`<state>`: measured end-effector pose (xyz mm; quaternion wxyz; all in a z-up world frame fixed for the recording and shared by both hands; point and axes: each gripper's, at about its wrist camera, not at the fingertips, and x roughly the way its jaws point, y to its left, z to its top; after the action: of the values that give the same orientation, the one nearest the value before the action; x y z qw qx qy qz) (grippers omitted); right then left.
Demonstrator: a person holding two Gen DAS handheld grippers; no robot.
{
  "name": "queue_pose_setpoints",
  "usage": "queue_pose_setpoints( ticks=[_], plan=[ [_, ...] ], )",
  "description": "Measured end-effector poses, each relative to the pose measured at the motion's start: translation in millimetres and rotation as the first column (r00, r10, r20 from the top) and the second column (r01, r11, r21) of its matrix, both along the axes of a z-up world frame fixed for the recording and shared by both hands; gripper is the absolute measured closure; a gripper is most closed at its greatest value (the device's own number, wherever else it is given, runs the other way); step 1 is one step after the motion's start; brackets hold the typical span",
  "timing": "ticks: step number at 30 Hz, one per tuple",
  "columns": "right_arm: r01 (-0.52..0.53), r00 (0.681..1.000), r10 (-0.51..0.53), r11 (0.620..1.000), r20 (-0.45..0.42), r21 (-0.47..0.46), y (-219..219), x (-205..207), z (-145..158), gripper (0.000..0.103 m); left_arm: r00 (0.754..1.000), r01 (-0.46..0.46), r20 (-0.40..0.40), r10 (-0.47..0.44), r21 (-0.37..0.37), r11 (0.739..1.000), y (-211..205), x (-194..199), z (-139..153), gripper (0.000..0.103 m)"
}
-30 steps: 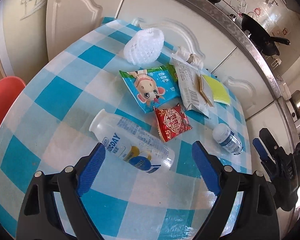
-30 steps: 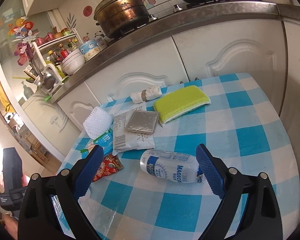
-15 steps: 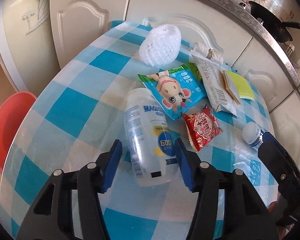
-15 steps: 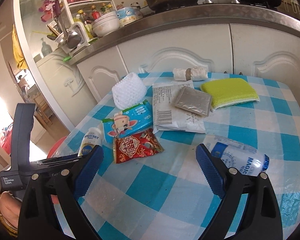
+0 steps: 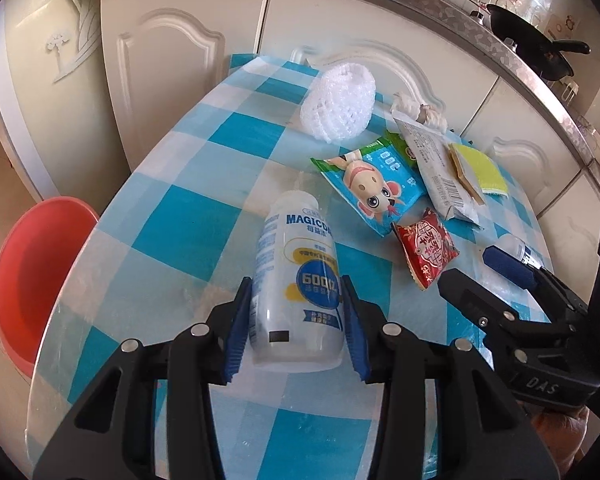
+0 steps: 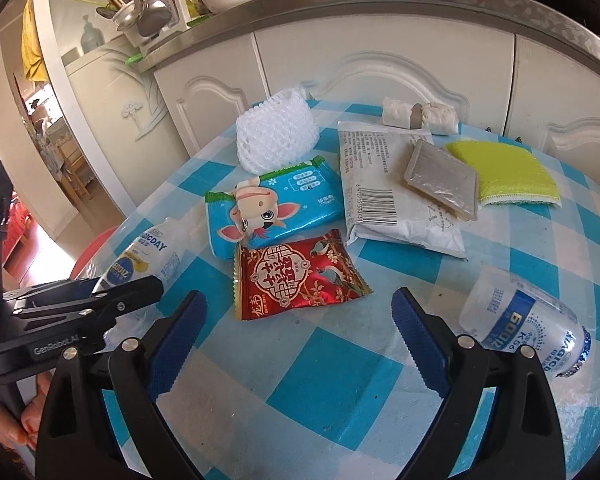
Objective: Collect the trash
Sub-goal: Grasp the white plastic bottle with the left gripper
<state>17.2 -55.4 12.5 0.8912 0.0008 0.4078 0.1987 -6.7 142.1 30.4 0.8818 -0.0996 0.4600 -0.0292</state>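
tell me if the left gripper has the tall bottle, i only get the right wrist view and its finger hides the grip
Observer: Yes. In the left wrist view the left gripper has its jaws closing, and both blue pads touch the tall bottle near its base.
Operator: which way does it point
Observer: Its cap end points away from the gripper, toward the foam net.
Operator: anywhere to drop it
Observer: A red basin sits on the floor past the table's left edge, mouth up.
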Motion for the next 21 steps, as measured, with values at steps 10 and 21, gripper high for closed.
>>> queue_pose_setpoints(
  ticks=[10, 21],
  plan=[
    [0.008, 1.0, -0.009, 0.997, -0.007, -0.077, 18.2, 9.2, -10.8, 0.011, 0.999, 0.018, 0.03, -0.018, 0.0, 1.0, 16.5, -6.6, 3.0, 0.059],
    [0.02, 0.999, -0.022, 0.998, -0.027, -0.059, 17.7, 16.4, -12.8, 0.019, 0.999, 0.04, 0.034, -0.039, -0.027, 0.999, 20.8, -6.5, 0.1, 0.06]
  ],
)
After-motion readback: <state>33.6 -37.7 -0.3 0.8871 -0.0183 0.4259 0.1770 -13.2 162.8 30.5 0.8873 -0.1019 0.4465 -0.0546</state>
